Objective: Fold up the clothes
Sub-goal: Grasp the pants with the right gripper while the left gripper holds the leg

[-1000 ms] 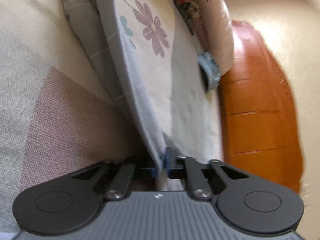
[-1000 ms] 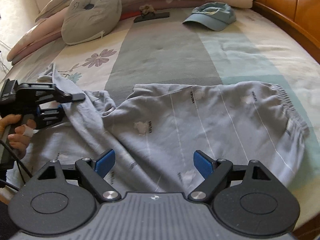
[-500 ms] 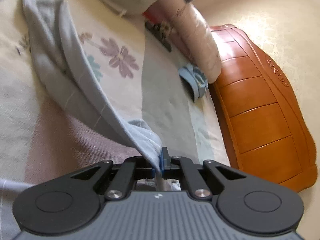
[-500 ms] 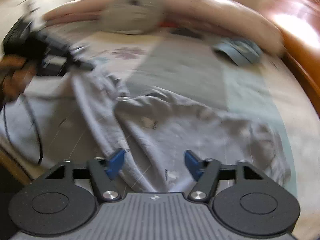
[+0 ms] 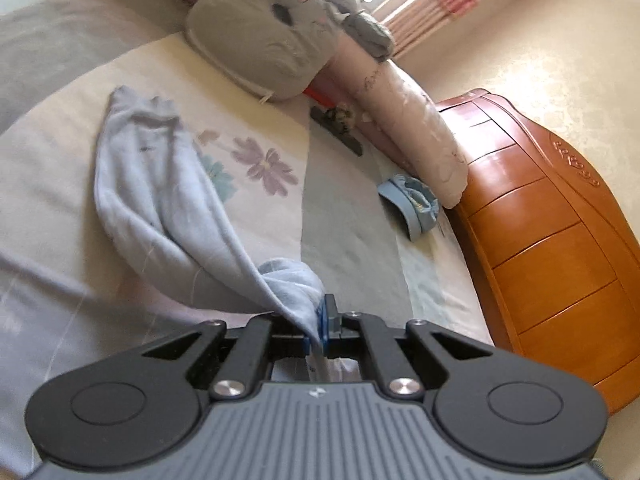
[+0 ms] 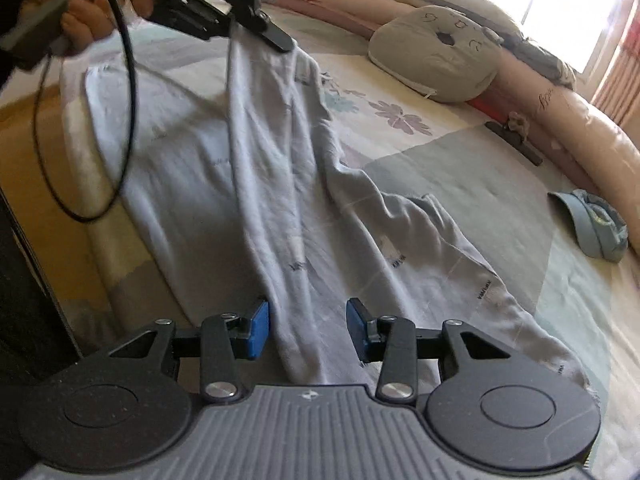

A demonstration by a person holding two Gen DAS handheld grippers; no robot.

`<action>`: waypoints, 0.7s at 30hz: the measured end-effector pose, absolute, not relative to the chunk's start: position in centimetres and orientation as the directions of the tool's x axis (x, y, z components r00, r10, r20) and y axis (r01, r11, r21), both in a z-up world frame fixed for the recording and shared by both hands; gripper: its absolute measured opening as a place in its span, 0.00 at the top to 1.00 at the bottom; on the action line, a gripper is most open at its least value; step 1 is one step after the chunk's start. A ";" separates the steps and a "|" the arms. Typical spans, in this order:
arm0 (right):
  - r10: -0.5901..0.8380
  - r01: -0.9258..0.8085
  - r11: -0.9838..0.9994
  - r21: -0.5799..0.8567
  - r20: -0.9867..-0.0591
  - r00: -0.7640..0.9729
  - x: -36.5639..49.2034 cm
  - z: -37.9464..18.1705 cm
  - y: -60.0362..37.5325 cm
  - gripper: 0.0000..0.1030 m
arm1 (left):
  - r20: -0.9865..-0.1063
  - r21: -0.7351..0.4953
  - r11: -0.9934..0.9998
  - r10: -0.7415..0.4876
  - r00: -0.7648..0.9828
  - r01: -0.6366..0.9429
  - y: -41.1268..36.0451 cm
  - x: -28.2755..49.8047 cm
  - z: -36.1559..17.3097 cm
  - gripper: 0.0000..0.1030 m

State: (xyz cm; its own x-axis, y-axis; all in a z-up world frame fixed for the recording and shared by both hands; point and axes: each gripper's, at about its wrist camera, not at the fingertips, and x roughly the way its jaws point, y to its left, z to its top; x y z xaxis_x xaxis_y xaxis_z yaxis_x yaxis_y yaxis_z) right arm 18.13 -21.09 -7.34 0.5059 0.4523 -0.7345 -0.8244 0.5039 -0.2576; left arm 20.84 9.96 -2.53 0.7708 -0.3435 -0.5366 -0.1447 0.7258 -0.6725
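Now left gripper [image 5: 320,326] clenched on grey trousers [image 6: 280,184], lifted above bed [image 6: 460,168], right gripper [image 6: 307,330] released, fingers either side of cloth.

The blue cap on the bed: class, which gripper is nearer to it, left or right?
Right, probably. The right gripper sits open low over the grey trousers, with the blue cap off to its right. The left gripper holds the trousers' far end, raised, farther away.

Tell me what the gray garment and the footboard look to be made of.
Gray garment: soft knit fabric, probably cotton jersey, matte; it drapes limply from the left gripper and creases. Footboard: wood, glossy orange-brown varnish; panels show grain and bright highlights.
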 end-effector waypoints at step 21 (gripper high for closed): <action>0.328 -0.640 0.345 -0.687 -0.551 0.768 13.3 -11.0 -19.3 0.55 | -0.532 -0.667 0.730 -0.328 0.781 -0.148 10.2 16.2 -2.6 0.97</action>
